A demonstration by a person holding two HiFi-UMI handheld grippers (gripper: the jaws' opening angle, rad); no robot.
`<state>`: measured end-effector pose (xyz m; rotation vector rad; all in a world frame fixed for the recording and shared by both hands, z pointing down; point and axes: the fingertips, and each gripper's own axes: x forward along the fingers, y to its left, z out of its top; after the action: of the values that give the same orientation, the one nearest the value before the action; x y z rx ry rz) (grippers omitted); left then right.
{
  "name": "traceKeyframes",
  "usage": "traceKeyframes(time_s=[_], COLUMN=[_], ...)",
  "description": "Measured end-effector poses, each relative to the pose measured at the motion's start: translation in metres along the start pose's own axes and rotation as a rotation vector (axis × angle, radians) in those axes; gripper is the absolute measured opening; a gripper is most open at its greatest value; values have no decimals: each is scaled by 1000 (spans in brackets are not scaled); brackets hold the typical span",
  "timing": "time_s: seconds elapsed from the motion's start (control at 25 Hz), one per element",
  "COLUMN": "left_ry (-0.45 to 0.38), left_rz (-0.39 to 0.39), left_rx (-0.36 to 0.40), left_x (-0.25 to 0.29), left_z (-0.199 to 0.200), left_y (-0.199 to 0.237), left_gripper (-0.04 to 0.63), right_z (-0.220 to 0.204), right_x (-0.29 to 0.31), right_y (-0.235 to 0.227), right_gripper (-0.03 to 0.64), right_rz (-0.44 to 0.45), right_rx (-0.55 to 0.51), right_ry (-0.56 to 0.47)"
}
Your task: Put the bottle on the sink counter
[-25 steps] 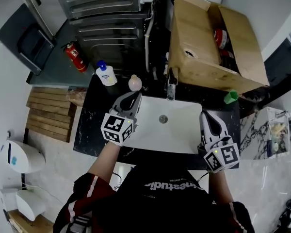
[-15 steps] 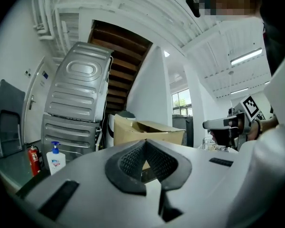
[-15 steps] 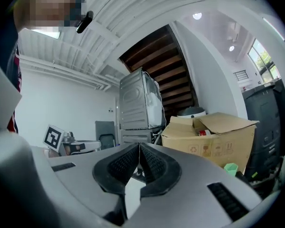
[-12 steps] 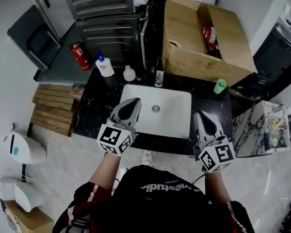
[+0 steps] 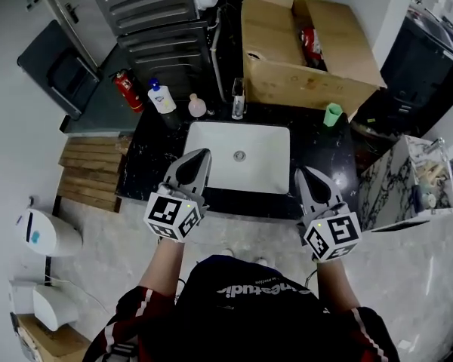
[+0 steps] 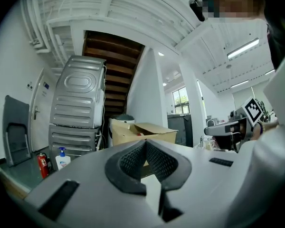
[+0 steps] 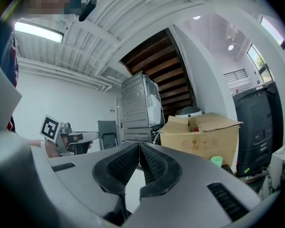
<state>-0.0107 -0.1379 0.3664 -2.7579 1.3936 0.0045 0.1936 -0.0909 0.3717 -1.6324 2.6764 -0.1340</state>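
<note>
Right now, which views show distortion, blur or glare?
Head view: sharp, edges bent by the wide lens, white sink evenly lit. Left gripper view: fisheye, dark corners, the left gripper soft up close, a ceiling lamp glaring. Right gripper view: same fisheye, light strip glaring top left.

We cannot read the pump bottle's [image 5: 163,98] label; it is too small. The box [image 5: 302,89] hides most of a red thing [image 5: 308,38] inside. The top edge cuts off the grey machine [image 5: 151,6].

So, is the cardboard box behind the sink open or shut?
Open. The cardboard box has its top flaps folded out, and something red shows inside it.
</note>
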Motion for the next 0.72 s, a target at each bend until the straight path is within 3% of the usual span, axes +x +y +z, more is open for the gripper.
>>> traceKeyframes(time_s=[0.44, 0.72], left_ry=[-23, -20], left_rz=[-63, -85], left_rx=[-6, -1], left_x=[-10, -18], left_z=[1, -2], left_y=[23, 36], left_gripper=[14, 14], right_z=[9, 12], right_x=[8, 19], right_y=[17, 39], right_gripper=[38, 38], right_rz=[-63, -57], right_rx=[-3, -17], right_ry=[-14, -23])
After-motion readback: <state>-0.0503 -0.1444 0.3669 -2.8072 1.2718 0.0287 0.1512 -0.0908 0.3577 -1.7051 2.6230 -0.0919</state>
